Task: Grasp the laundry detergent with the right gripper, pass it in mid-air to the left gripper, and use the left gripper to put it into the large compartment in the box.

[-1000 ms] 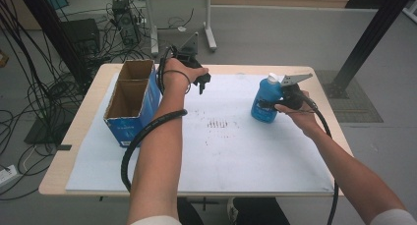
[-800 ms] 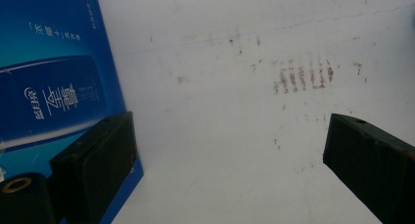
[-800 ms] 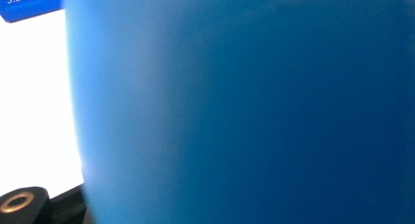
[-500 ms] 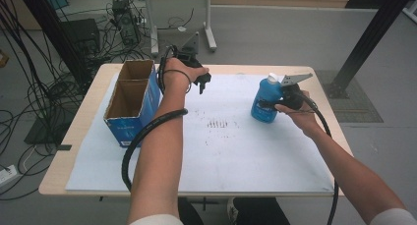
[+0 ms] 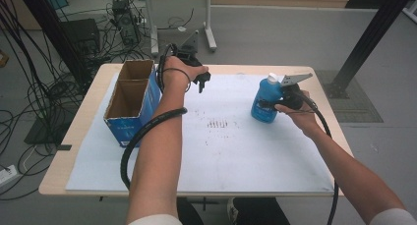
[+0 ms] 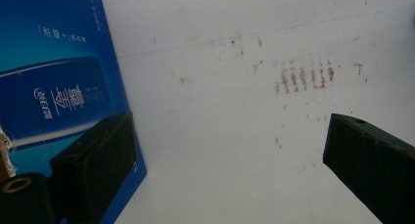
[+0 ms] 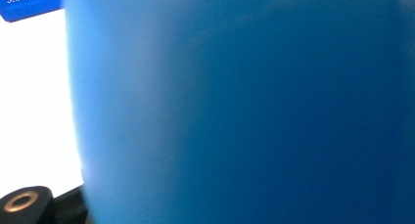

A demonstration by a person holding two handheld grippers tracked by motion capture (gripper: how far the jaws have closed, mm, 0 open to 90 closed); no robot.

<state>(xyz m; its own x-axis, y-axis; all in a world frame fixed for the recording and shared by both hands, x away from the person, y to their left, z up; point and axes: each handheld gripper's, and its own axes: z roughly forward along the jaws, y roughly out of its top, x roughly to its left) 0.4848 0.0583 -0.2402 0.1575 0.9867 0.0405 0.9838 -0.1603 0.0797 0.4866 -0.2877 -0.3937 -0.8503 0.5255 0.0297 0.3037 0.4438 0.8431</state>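
A blue bottle [image 5: 263,96] with a white cap stands upright on the right side of the white sheet [image 5: 236,151]. My right gripper [image 5: 273,105] is shut on its lower body from the right. In the right gripper view the bottle [image 7: 244,106] sits blurred right against the lens. My left gripper [image 5: 201,85] hovers over the far middle of the sheet, just right of the open cardboard box [image 5: 129,129]. Its jaws stand wide open with nothing between them [image 6: 227,131], and the box's blue side [image 6: 54,77] lies at their left.
Faint red-brown marks [image 5: 219,123] dot the middle of the sheet. The wooden table [image 5: 69,156] shows bare along its left edge. Cables [image 5: 29,97] and a dark case lie on the floor to the left, and a black post [image 5: 366,38] stands at the far right.
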